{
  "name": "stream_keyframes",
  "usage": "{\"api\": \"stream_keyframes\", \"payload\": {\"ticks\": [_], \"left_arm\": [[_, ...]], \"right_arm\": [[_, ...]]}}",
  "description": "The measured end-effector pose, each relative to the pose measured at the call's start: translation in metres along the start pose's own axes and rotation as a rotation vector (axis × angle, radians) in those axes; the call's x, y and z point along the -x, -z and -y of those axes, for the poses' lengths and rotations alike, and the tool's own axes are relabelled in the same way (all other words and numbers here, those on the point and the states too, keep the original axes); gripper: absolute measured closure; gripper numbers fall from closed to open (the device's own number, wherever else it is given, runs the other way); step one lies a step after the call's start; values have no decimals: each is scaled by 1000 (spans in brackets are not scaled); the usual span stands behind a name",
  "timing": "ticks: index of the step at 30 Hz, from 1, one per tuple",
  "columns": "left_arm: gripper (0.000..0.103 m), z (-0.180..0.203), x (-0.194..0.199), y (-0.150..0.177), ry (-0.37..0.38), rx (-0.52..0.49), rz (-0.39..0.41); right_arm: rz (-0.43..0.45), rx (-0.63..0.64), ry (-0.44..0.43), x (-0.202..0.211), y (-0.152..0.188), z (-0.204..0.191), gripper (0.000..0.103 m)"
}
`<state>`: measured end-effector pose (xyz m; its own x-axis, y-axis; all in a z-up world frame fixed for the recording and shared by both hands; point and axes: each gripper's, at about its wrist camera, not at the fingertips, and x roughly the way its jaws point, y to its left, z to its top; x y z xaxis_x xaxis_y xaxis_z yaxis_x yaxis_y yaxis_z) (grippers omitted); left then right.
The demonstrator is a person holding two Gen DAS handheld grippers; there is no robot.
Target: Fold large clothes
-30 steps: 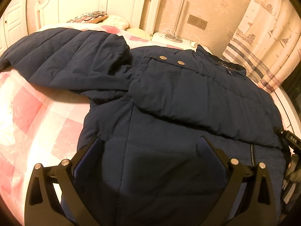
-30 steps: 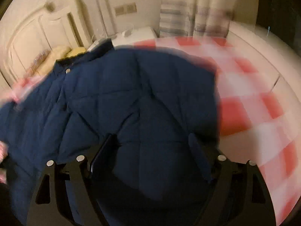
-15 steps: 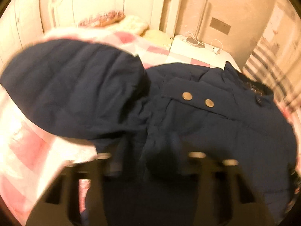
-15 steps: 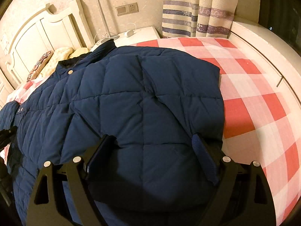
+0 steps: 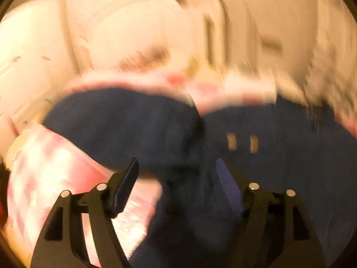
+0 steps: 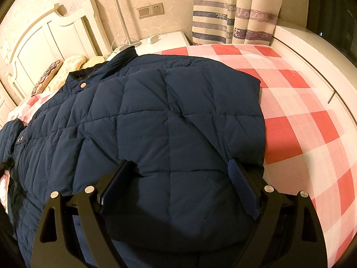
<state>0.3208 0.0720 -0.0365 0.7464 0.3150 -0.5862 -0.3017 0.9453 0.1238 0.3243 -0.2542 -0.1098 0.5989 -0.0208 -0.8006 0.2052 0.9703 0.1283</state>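
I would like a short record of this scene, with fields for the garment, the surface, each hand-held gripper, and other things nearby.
garment: dark blue quilted jacket, spread out flat, one sleeve folded over its front
surface: bed with red and white checked sheet
left hand-held gripper: jaws apart, just been opening; view blurred, jacket fabric between them, not pressed
right hand-held gripper: open, jaws wide over the jacket's hem
nearby: white headboard, pillow, bedside table, striped curtain
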Motion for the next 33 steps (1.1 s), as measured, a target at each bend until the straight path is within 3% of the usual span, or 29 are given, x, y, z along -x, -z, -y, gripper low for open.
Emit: {"api": "stream_keyframes", "payload": {"ticks": [1,3,5,9,13,15,18,20,22,25,27,29,33], "left_arm": [[14,7,19,-6,24,-13,78],[5,30,32,-11,76,-116,120],[5,64,18,-9,141,-242,43],[4,100,-50,18,102,-358,-163],[3,86,-66,20,182,-285,-213],[3,88,-65,22,181,-285,-211],[3,90,-60,25,160,-301,-200],[3,87,-61,23,162,-298,-200],[3,87,-59,25,167,-292,-202],[3,87,-61,25,173,-284,-206],[3,86,-61,25,176,-282,-209],[3,85,-61,25,182,-276,-208],[3,71,-51,21,242,-208,-159]], "right_arm": [[0,2,4,0,0,0,17],[-1,7,11,0,0,-1,17],[-1,8,12,0,0,-1,17],[-1,14,21,0,0,-2,17],[1,23,42,1,-1,-4,17],[48,38,120,12,-4,-13,17],[165,104,61,34,-21,-47,17],[194,166,26,36,-34,-68,17],[148,240,13,16,-49,-93,17],[-61,324,45,-49,-51,-112,13],[-73,246,-6,-52,-55,-100,10],[-79,214,10,-40,-53,-96,10],[22,259,-41,10,-14,-101,9]]}}
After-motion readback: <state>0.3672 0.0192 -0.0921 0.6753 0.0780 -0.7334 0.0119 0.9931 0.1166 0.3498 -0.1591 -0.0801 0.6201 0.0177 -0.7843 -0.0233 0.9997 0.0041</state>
